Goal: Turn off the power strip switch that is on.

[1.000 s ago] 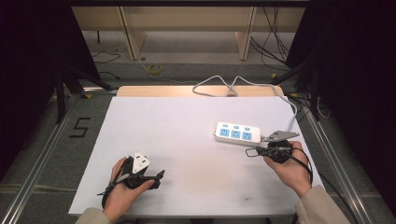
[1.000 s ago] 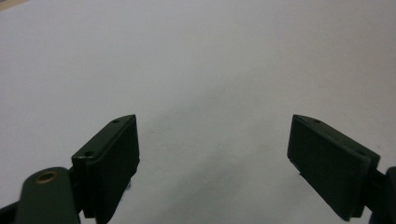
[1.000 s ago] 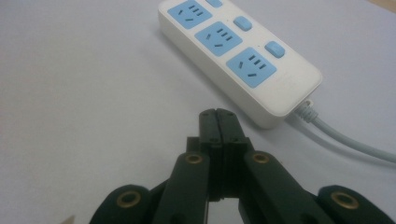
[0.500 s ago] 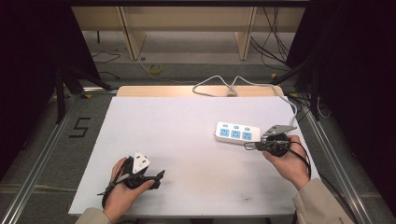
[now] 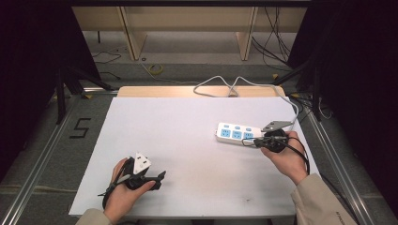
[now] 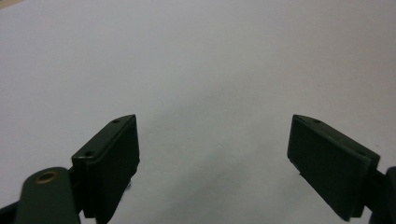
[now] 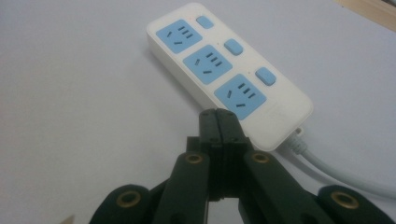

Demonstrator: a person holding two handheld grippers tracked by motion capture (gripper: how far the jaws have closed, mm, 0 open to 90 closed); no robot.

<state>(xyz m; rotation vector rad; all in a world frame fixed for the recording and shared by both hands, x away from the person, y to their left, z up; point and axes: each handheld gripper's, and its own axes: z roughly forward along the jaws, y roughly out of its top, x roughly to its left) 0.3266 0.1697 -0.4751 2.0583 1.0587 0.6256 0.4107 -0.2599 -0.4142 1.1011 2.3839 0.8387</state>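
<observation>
A white power strip with three blue sockets and blue switches lies at the right of the white table; up close, the strip carries no plug. My right gripper is at the strip's cable end. Its jaws are pressed together with nothing between them, and the right gripper's tip sits just short of the strip's near edge. My left gripper rests low at the front left, held in a hand. The left gripper is open wide over bare table.
The strip's white cable runs from its right end to the table's far edge and loops over a wooden board. The white table sheet ends close behind both hands. Dark floor and metal rails surround the table.
The right hand has edged its shut gripper slightly farther from me and leftward, closer to the power strip's end. The left hand and gripper have stayed put.
</observation>
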